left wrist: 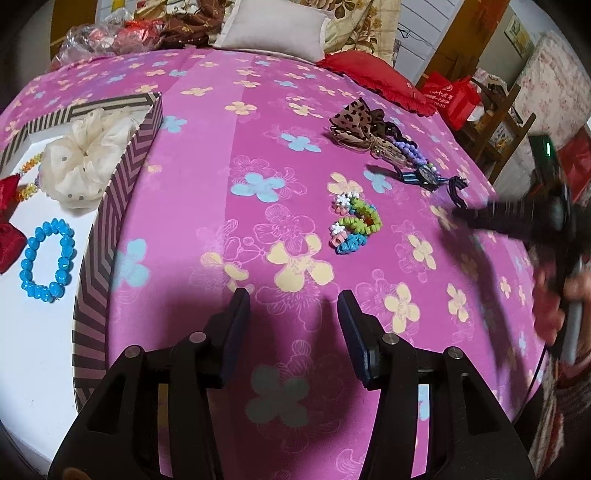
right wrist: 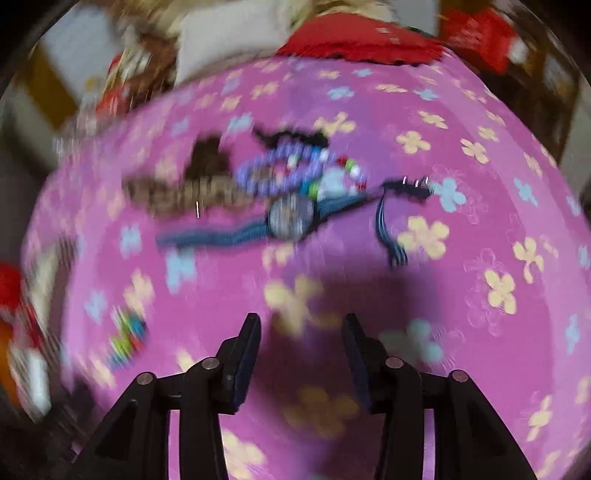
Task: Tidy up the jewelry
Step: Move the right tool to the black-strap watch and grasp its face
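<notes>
A striped box (left wrist: 122, 192) at the left holds a blue bead bracelet (left wrist: 46, 256), a cream scrunchie (left wrist: 86, 158) and a red bow (left wrist: 9, 236). On the pink flowered bedspread (left wrist: 258, 147) lie a colourful bead bracelet (left wrist: 354, 223), a blue-strapped watch (left wrist: 428, 173), purple beads (left wrist: 410, 147) and a leopard bow (left wrist: 351, 122). My left gripper (left wrist: 293, 306) hovers open over bare cloth with nothing between its fingers. My right gripper (right wrist: 301, 328) is open and empty, just short of the watch (right wrist: 291, 219) and purple beads (right wrist: 273, 173); it also shows blurred at the right edge (left wrist: 458, 214).
A grey pillow (left wrist: 273, 27), a red cushion (left wrist: 373, 79) and plastic-wrapped items (left wrist: 107, 37) crowd the bed's far end. A red bag (left wrist: 450, 96) and wooden furniture (left wrist: 495, 125) stand beyond the bed's right edge. The right wrist view is heavily motion-blurred.
</notes>
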The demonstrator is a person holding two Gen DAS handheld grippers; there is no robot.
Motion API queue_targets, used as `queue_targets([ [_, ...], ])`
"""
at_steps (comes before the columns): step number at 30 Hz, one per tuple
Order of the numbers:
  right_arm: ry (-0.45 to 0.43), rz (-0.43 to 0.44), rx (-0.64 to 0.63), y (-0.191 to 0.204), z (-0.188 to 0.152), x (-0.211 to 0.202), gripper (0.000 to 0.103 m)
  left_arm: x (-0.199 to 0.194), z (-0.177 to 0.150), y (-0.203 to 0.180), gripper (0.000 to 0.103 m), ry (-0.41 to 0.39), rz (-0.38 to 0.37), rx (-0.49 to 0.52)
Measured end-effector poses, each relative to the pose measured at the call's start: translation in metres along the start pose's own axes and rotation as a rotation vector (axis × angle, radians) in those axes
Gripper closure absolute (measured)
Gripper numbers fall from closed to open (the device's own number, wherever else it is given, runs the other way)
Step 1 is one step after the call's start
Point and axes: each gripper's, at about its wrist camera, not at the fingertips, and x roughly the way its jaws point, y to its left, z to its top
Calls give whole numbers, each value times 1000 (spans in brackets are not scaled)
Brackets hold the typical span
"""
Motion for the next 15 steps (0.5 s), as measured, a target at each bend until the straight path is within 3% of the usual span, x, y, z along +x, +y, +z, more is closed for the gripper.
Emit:
queue_targets([
  [2, -29, -21, 52, 5, 15, 9, 34, 0, -2, -2, 54, -7, 14, 13],
  [5, -21, -70, 50, 24, 31, 33, 34, 1, -2, -3, 54, -8, 17, 21],
  [10, -55, -226, 52, 39, 43, 59, 33, 2, 1, 0, 54, -1, -7, 6],
  [11, -58, -249, 39, 42, 42, 61, 34, 2, 1, 0, 54, 0, -9, 7],
  [13, -73, -262, 11, 44, 40, 58, 50, 1, 1, 0, 54, 1, -10, 10],
  [15, -69, -248, 11, 39, 35, 53, 54, 2, 2, -1, 54, 2, -14, 11],
])
